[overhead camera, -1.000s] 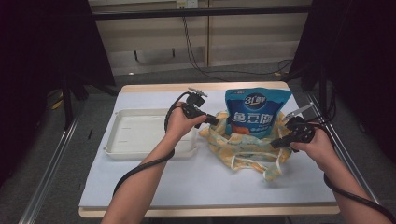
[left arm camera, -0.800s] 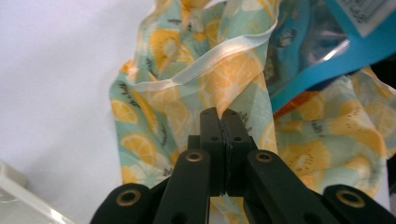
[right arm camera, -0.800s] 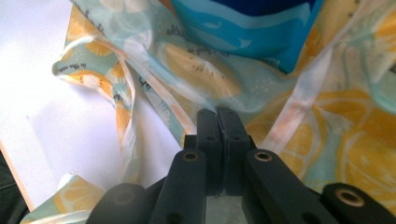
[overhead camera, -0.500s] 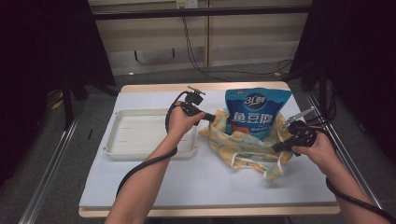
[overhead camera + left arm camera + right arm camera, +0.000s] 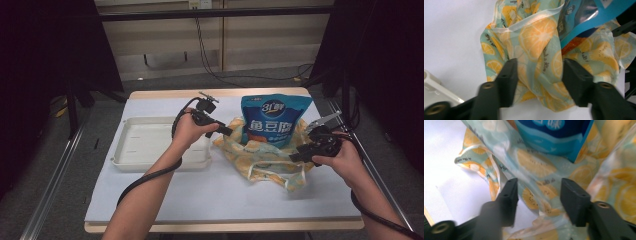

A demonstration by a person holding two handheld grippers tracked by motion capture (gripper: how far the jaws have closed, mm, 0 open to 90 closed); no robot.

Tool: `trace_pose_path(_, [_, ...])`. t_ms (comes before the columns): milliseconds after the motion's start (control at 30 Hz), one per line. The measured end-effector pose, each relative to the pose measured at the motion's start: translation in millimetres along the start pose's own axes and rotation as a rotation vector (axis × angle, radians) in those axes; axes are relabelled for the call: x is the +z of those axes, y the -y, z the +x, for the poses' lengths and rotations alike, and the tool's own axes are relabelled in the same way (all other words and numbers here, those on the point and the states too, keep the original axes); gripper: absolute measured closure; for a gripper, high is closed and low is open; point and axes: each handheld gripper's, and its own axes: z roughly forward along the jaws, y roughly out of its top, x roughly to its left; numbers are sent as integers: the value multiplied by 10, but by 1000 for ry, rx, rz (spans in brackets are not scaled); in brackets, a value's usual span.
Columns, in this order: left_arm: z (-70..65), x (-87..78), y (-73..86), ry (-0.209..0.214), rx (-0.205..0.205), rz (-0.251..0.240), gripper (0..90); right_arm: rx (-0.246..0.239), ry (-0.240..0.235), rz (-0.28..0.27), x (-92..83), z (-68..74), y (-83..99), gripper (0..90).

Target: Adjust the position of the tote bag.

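Two grippers flank the lemon-print bag (image 5: 260, 157) mid-table, blue snack pouch (image 5: 272, 120) standing in it. Left gripper (image 5: 539, 75) and right gripper (image 5: 537, 193) have just been opening, jaws apart, cloth loose between them. High view adds the white tray (image 5: 150, 142) beside the left hand (image 5: 187, 132).

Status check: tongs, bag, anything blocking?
Left tongs and right tongs just opened, cloth bag loose between both. Blue pouch stands in the bag. Tray off to the side, nothing blocking.
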Motion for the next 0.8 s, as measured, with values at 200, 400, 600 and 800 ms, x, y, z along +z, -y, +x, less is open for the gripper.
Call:
trace_pose_path(200, [-44,-62,-11,-7,26,20,237,-18,31,-23,-86,120,-73,304])
trace_pose_path(400, [-95,-143,2,-12,48,32,168,-21,29,-62,-120,226,-105,208])
trace_pose_path(600, [-117,-235,29,-19,68,48,129,13,45,-9,-72,313,-105,140])
trace_pose_path(800, [-138,-296,76,-16,95,76,89,-12,37,-23,24,383,-67,113])
